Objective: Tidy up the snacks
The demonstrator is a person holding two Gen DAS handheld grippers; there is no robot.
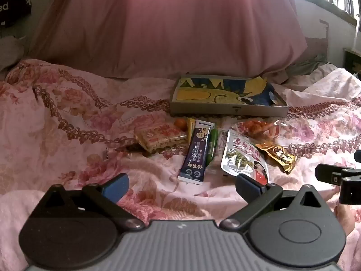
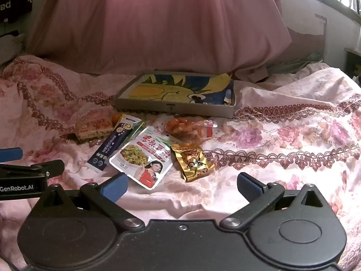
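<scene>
I see both my grippers, left gripper [image 1: 180,186] and right gripper [image 2: 180,186], jaws wide open and empty, above the snacks [image 2: 144,158] on the bed [image 2: 282,149].

Pink floral bedspread [image 2: 282,135], gold snack packet [image 2: 193,162], navy stick pack [image 1: 195,152], blue-yellow tray [image 2: 176,108]

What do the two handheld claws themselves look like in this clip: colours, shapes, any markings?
Both match in build: the left claw and right claw have blue textured pads on black linkage arms pivoting from round black housings. The left body has a ribbed grey panel; the right is black. White "GenRobot.AI" lettering marks the left one's side.
</scene>
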